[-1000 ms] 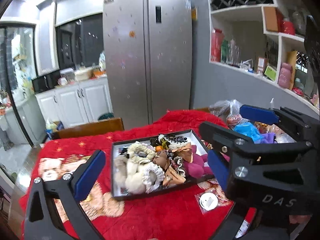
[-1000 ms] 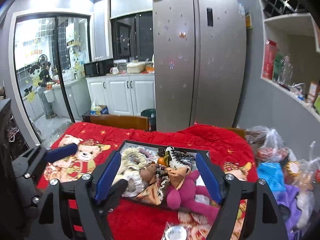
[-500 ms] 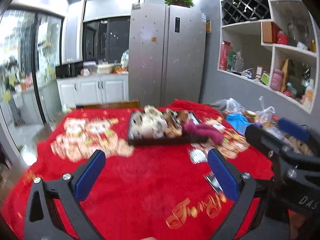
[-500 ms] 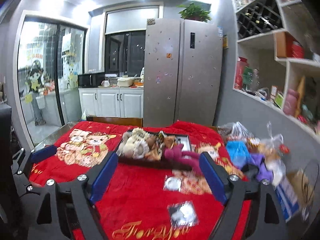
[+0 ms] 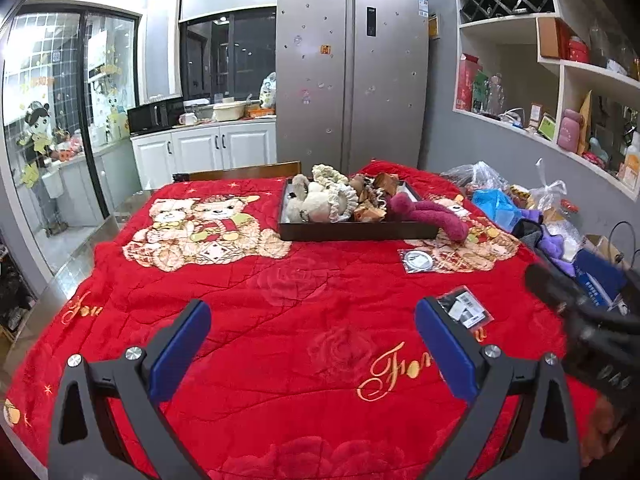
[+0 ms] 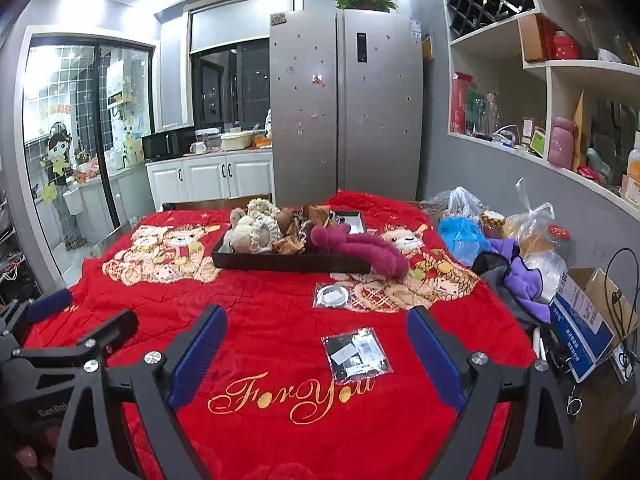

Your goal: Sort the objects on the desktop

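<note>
a: where are both grippers?
b: left gripper (image 5: 312, 344) and right gripper (image 6: 316, 344) hover above the red blanket (image 6: 280, 320), fingers spread, gripping nothing.
a: the objects?
b: heaped in the dark tray (image 6: 288, 262) farther back; two clear packets (image 6: 356, 356) lie nearer.

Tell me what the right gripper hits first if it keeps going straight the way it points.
Probably the small black packet lying on the red blanket just ahead of the open right gripper. Depth is unclear; if it clears that, the round silver packet comes next.

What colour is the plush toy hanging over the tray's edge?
Magenta-purple plush toy, clearest in the right wrist view.
</note>
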